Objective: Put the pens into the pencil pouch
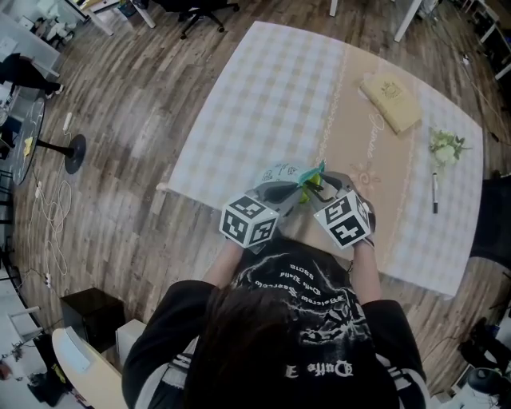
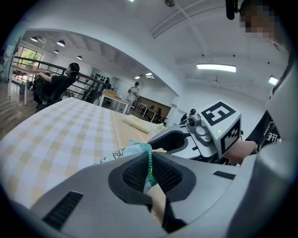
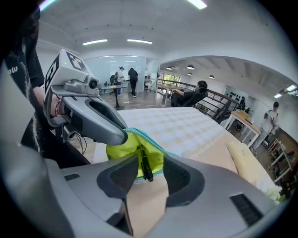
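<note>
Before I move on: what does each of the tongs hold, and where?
Left tongs: pencil pouch, pinched at its teal zipper edge. Right tongs: nothing, open around a black pen resting in the pouch mouth.

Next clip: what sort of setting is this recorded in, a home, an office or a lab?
Probably an open-plan office or lab workspace. A checked-cloth table stands on wood-look flooring with an office chair nearby. A seated person works at a desk beyond, under a long ceiling strip light.

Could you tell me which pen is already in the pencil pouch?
The black pen sticking out of the pencil pouch; the other pen lies loose on the table, far right.
</note>
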Demonstrator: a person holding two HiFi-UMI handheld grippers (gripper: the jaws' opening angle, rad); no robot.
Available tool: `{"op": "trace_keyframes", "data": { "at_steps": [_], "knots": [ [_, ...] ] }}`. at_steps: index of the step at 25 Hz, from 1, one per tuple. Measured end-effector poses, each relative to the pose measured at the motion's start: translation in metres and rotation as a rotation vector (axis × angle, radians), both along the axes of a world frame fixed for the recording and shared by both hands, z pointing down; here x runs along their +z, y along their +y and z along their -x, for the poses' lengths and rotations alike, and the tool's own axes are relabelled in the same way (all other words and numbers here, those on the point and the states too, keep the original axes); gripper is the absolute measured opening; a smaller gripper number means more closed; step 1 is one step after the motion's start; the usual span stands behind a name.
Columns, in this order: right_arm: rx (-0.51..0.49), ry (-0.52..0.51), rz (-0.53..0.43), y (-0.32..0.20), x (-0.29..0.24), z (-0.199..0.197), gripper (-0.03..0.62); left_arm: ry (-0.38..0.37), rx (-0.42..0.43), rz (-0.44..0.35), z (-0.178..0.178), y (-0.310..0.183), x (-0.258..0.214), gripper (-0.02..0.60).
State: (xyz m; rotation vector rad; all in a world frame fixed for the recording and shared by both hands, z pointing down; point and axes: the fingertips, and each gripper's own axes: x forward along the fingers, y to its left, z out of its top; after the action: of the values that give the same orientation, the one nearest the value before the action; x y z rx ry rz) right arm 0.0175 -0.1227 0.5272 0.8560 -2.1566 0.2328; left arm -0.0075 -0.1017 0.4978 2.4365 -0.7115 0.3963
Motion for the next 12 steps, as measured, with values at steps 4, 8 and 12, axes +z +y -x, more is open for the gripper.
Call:
{"op": "trace_keyframes", "data": {
  "at_steps": [4,8,12],
  "knots": [
    [0.056,-0.103,-0.024,0.004,-0.015,-0.005,0.178,-0.003,-0.022,0.016,-0.001,-0.006,0.000,0.035],
    [0.113,-0.159,-0.058,0.008,-0.026,-0.017,0.178,-0.008,-0.034,0.009,-0.003,-0.011,-0.001,0.035],
    [0.190,-0.199,-0.092,0.013,-0.033,-0.034,0.178,-0.016,-0.055,0.002,-0.004,-0.015,-0.001,0.035]
  ]
}}
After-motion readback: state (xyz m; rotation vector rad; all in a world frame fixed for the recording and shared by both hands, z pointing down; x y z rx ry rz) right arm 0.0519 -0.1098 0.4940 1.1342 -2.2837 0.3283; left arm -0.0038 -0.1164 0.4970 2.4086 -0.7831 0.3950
